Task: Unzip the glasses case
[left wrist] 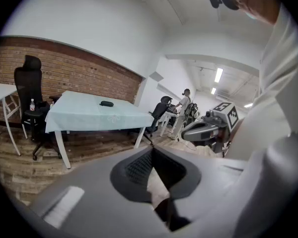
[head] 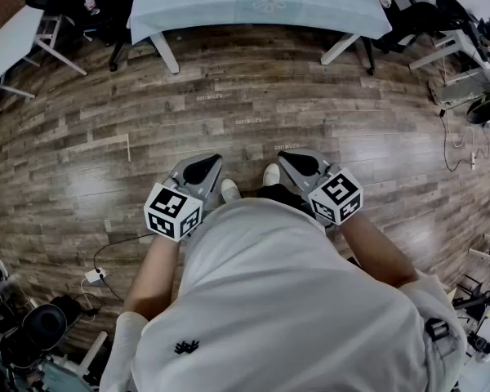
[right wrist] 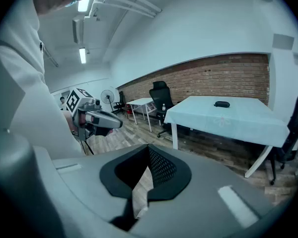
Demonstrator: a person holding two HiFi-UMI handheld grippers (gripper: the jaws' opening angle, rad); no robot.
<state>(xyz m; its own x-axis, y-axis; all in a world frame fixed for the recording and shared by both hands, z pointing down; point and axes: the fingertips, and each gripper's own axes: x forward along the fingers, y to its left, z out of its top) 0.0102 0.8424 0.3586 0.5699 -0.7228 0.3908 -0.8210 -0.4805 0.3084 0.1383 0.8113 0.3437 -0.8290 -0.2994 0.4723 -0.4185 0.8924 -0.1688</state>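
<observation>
The glasses case (left wrist: 107, 103) is a small dark oval lying on the light blue tablecloth of a white-legged table (left wrist: 89, 115), several steps away across the wooden floor. The right gripper view shows the same case (right wrist: 221, 104) on that table (right wrist: 228, 120). In the head view both grippers are held close in front of the person's body, far from the table (head: 261, 6). My left gripper (head: 213, 159) is shut with nothing in it, its tips meeting (left wrist: 152, 150). My right gripper (head: 285, 156) is shut and empty too (right wrist: 149, 147).
A black office chair (left wrist: 30, 78) and a white side table (left wrist: 0, 90) stand left of the table by the brick wall. People stand at desks in the back (left wrist: 185, 105). A cable and plug (head: 98, 276) lie on the floor at my left. Equipment lines the right side (head: 474, 88).
</observation>
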